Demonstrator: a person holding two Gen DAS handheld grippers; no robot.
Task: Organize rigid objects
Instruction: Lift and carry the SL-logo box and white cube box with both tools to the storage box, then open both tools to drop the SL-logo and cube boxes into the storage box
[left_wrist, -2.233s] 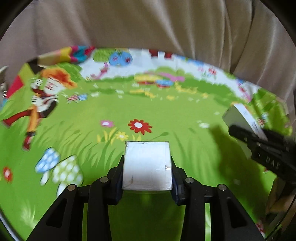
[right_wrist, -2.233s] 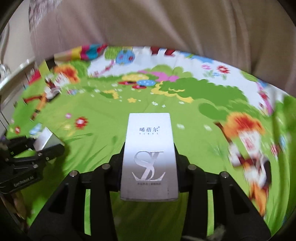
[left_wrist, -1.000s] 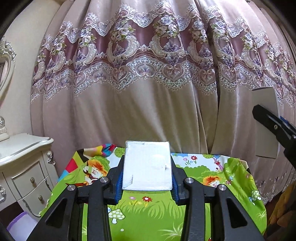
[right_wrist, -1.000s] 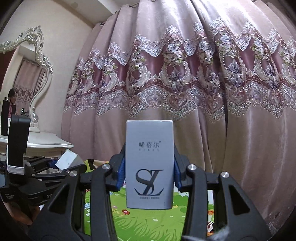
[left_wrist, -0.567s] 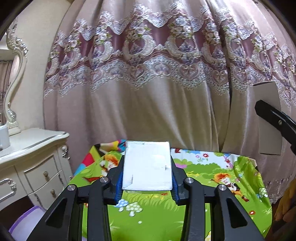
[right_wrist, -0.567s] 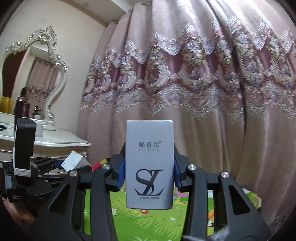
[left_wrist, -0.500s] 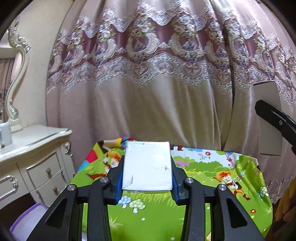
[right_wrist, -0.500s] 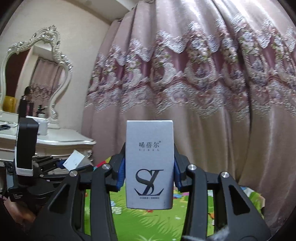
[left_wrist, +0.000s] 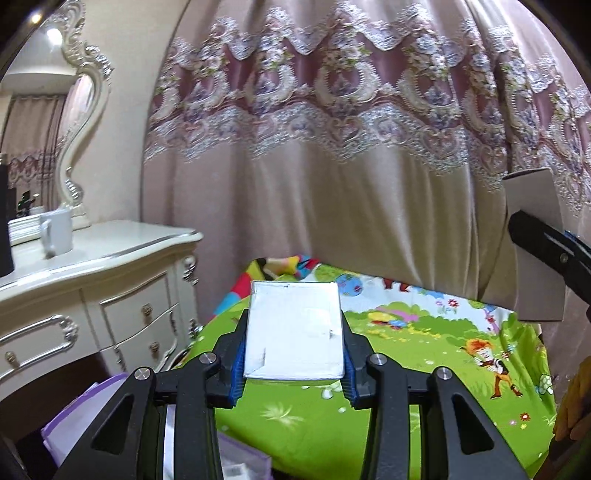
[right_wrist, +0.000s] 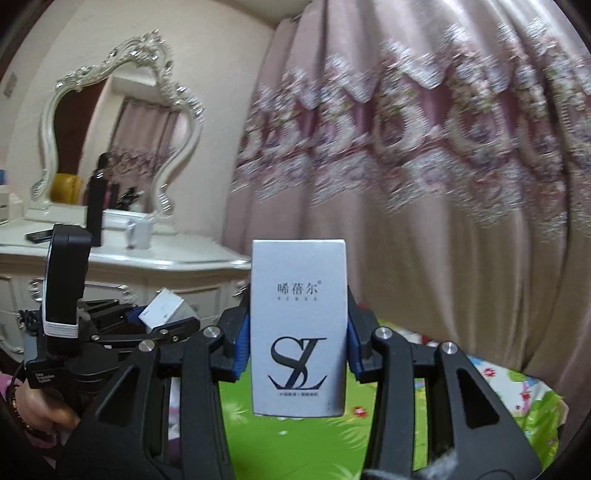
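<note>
My left gripper is shut on a small white box, held in the air above the left end of a table with a green cartoon cloth. My right gripper is shut on a tall grey box printed "SL", also held high. In the left wrist view the grey box shows at the right edge in the right gripper's fingers. In the right wrist view the white box shows at lower left in the left gripper.
A white dresser with a white mug and an ornate mirror stands to the left. A purple bin sits below the left gripper. Pink lace curtains hang behind the table.
Both grippers rose from just above the cloth, then swung left with their boxes. The dresser and mirror have come further into view.
</note>
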